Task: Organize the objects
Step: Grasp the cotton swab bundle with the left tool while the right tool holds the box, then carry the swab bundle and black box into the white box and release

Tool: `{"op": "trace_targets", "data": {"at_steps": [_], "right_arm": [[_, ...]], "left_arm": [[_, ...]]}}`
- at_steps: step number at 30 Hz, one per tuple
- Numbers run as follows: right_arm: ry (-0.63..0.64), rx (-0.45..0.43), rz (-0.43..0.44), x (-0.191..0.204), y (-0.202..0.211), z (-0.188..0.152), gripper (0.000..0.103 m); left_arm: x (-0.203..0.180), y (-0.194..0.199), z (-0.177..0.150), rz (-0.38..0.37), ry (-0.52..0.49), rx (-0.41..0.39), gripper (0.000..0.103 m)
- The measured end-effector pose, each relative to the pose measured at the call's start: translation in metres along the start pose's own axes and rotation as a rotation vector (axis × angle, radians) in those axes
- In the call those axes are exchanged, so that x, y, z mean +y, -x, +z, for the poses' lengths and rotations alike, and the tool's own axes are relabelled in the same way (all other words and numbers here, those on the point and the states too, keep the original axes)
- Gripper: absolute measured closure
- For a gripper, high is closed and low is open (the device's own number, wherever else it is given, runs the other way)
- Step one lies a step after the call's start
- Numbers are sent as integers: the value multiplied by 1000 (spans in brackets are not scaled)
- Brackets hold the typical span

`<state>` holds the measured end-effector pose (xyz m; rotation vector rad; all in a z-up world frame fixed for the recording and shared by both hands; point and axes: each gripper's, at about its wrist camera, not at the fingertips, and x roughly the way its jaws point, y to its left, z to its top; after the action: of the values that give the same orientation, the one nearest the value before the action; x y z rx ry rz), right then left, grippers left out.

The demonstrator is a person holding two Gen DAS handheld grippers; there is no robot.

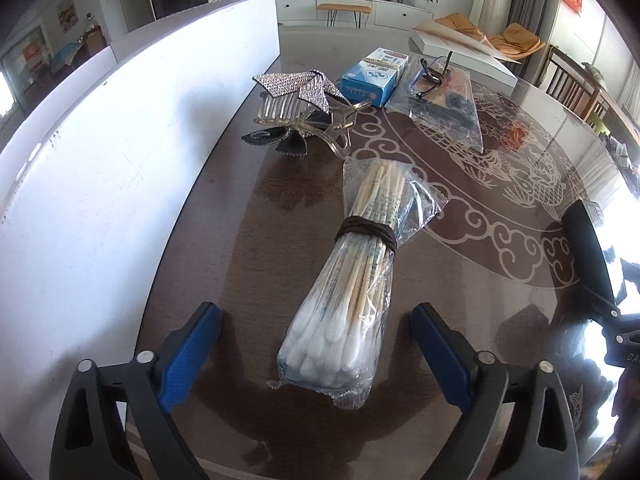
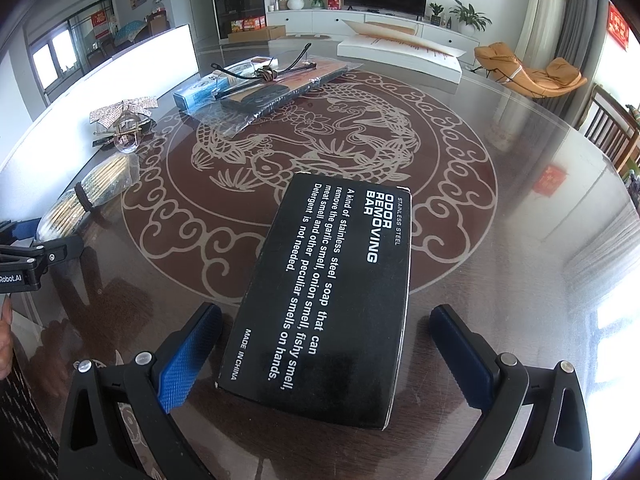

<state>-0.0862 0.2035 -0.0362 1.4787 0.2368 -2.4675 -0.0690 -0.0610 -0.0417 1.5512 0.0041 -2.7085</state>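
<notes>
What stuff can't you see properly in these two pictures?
- Black box, left wrist view: cut off by the right edge, so no print can be read.
- Blue box, right wrist view: partly covered by the clear bag with glasses; its print is too small.
- Cotton swab bag, right wrist view: near end hidden behind the left tongs.
- Writing on the swab sticks, left wrist view: too small.
</notes>
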Motion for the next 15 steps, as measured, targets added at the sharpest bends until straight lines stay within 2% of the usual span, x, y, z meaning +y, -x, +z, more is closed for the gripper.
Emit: {"op": "trace_targets", "data": {"at_steps": [1, 2, 3, 4, 7, 9, 12, 15], "right_arm": [[7, 21, 2, -1, -1, 5, 1], [10, 14, -6, -2, 1, 7, 8], [4, -3, 7, -3, 4, 10, 36], [4, 10, -13, -3, 4, 13, 43], [-20, 8, 31, -3, 10, 12, 44], [-38, -11, 79, 0, 20, 7, 44], [-63, -45, 160, 7, 39, 4, 44], [-66, -89, 210, 19, 57, 12, 44]], "left_arm": [[-2, 4, 0, -21, -27, -27, 63], [-5, 5, 1, -20, -57, -26, 64], [-7, 7, 0, -30, -76, -42, 69], [-8, 9, -3, -39, -86, -56, 69], [7, 24, -7, -194, 13, -78, 69], [18, 45, -10, -256, 69, -141, 69], [34, 70, -16, -313, 142, -201, 69], [51, 94, -24, -325, 204, -251, 69]]}}
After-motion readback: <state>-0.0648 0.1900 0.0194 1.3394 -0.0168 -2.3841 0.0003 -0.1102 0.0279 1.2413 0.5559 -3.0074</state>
